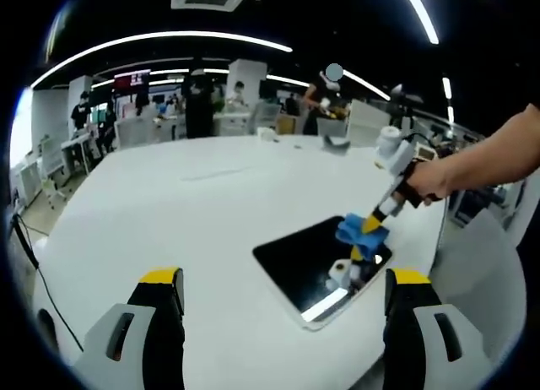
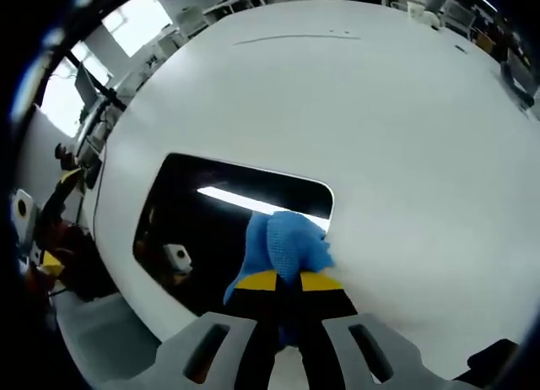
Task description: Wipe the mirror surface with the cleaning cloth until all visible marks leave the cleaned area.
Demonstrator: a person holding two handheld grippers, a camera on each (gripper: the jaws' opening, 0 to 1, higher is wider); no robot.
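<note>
Now you are mid-wipe: your right hand-held gripper (image 2: 287, 282) clamps the cloth (image 2: 285, 242) on the mirror (image 2: 202, 217). Next, sweep it across; your left hand-held gripper (image 1: 283, 293) hovers released above the table (image 1: 186, 204).

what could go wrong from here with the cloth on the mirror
The mirror lies close to the table's rounded edge, so a hard wiping stroke might slide it toward that edge. The right gripper pinches the blue cloth into a small bunch over one corner, so much of the glass may go unwiped. The left gripper hangs open, apart from the mirror, so nothing steadies it.
</note>
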